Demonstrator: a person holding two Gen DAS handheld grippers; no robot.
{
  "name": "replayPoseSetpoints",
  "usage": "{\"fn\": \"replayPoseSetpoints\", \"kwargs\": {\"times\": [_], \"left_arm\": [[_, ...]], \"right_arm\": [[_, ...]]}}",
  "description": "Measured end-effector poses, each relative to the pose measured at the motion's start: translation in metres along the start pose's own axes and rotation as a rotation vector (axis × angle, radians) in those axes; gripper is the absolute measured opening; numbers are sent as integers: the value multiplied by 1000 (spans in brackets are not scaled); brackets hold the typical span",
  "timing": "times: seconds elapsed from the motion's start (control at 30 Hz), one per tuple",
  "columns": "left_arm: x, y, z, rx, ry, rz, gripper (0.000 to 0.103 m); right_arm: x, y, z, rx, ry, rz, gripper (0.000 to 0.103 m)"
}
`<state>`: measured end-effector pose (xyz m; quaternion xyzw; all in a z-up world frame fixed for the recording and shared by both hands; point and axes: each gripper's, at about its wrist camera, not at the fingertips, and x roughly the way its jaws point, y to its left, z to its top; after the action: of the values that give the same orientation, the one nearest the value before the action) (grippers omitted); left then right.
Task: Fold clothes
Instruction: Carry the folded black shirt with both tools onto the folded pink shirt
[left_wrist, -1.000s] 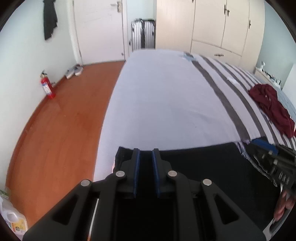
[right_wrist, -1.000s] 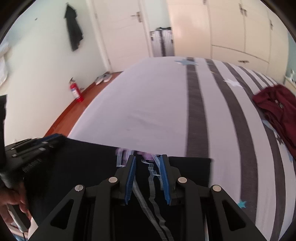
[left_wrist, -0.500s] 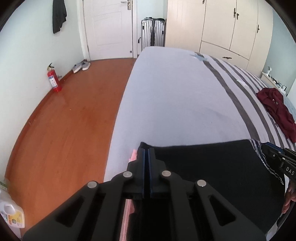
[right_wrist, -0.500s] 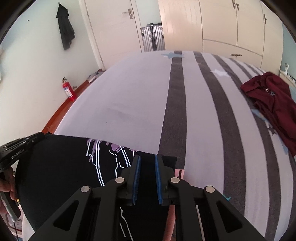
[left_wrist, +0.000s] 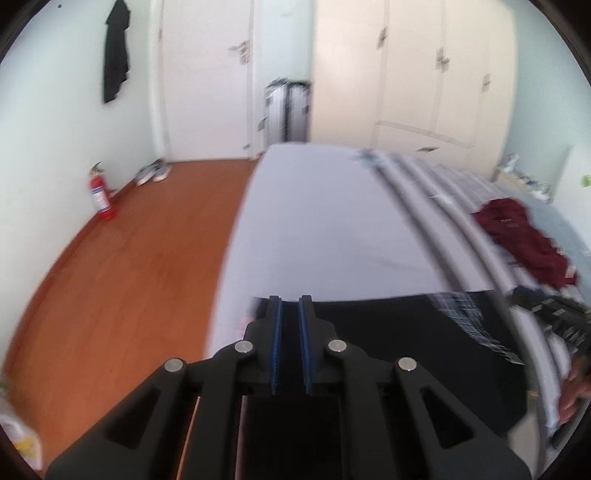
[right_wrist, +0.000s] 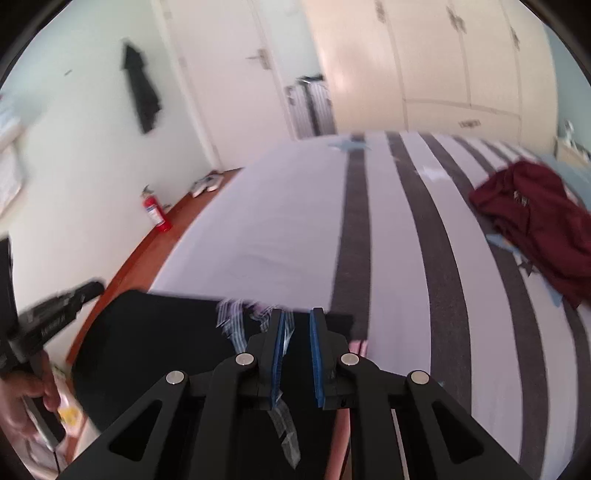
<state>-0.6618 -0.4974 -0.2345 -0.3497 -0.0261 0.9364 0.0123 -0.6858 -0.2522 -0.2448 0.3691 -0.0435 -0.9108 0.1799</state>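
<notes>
Here, two garments lie on the striped grey bed sheet (right_wrist: 436, 258): one black printed cloth (left_wrist: 406, 354) and, at two o'clock, one crumpled maroon garment (right_wrist: 535, 221). The left gripper (left_wrist: 290, 306) and right gripper (right_wrist: 297, 321) are each slightly parted over the black cloth's near corners; whether they grip it I cannot tell.

Two garments — black (right_wrist: 155, 332), maroon (right_wrist: 535, 218) — one extinguisher (right_wrist: 155, 214).

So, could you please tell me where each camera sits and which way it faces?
Left wrist: sits on the left tool, looking along the bed over the black garment; a hand shows at right.
Right wrist: sits on the right tool, facing the same way; a hand with the other tool shows at left.
Shared: black garment, maroon garment, fire extinguisher.
</notes>
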Motion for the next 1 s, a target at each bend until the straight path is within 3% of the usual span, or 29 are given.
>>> {"fn": "replayPoseSetpoints", "kwargs": {"times": [0.13,0.23,0.33,0.4,0.63,0.8,1.0], "left_arm": [[-16,-36,-21,38,-9,-95,8],[-11,-58,-34,47,5,-127,8],[-1,-66,-46,52,35,-112,8],[7,-61,-52,53,51,-97,7],[-11,-29,-50,34,36,-34,8],[-25,2,-52,13,29,20,5],[-22,14,-67,-16,48,29,5]], "right_arm": [[-8,29,-21,-27,-1,55,13],[-9,50,-37,-36,7,102,13],[-9,71,-52,-45,14,143,13],[-3,74,-61,-45,29,118,13],[-12,40,-75,-7,40,31,13],[-31,13,-83,3,30,-29,6],[-27,-8,-88,38,52,-52,7]]}}
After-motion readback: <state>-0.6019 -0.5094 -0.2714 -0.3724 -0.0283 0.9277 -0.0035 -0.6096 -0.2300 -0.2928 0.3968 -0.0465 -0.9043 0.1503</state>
